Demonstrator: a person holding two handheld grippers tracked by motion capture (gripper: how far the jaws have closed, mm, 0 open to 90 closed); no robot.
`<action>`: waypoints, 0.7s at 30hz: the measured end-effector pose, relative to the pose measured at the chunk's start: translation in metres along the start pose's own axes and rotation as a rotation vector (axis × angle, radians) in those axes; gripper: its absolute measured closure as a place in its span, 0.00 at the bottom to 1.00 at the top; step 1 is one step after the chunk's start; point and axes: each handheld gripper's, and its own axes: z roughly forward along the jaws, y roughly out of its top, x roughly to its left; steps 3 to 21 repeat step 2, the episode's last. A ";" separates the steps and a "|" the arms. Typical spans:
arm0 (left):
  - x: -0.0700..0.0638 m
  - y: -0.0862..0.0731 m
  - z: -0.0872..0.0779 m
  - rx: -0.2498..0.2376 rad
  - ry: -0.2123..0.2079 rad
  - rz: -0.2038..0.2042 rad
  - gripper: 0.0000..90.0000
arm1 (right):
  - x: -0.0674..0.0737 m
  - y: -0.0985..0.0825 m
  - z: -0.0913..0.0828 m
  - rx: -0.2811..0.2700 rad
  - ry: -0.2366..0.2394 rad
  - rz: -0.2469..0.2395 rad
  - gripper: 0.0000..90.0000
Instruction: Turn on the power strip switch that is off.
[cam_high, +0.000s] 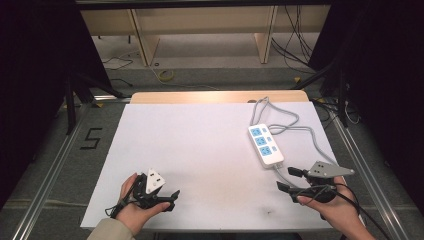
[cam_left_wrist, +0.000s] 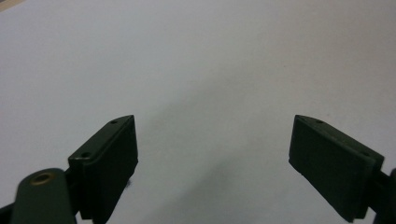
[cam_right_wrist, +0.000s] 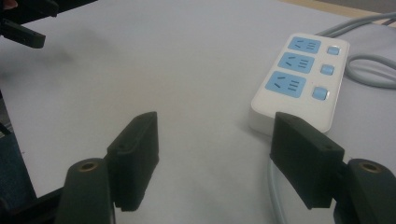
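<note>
currently, the power strip (cam_high: 265, 145) lies flat on the white table (cam_high: 200, 150), toward the right side, with its three blue sockets facing up and a blue switch beside each. its grey cable (cam_high: 292, 127) loops behind it toward the far edge and also runs forward past its near end. the right gripper (cam_high: 289, 179) is held low over the table just in front of the strip's near end, apart from it; in the right gripper view its fingers (cam_right_wrist: 135, 158) are spread wide with nothing between them, and the strip (cam_right_wrist: 299, 79) sits just beyond the right-hand finger. the left gripper (cam_high: 172, 196) is held near the front left of the table, well apart from the strip; its fingers (cam_left_wrist: 109, 161) are likewise spread over bare table surface.
</note>
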 end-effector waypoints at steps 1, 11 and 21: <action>0.000 0.000 0.000 0.000 0.000 0.000 0.17 | 0.000 0.000 0.000 -0.001 0.000 0.000 0.36; 0.000 0.000 0.000 -0.001 0.000 -0.001 0.17 | 0.000 0.000 0.000 0.000 0.000 0.002 0.36; 0.000 0.000 0.000 -0.001 0.000 -0.001 0.17 | 0.000 0.000 0.000 0.000 0.000 0.002 0.36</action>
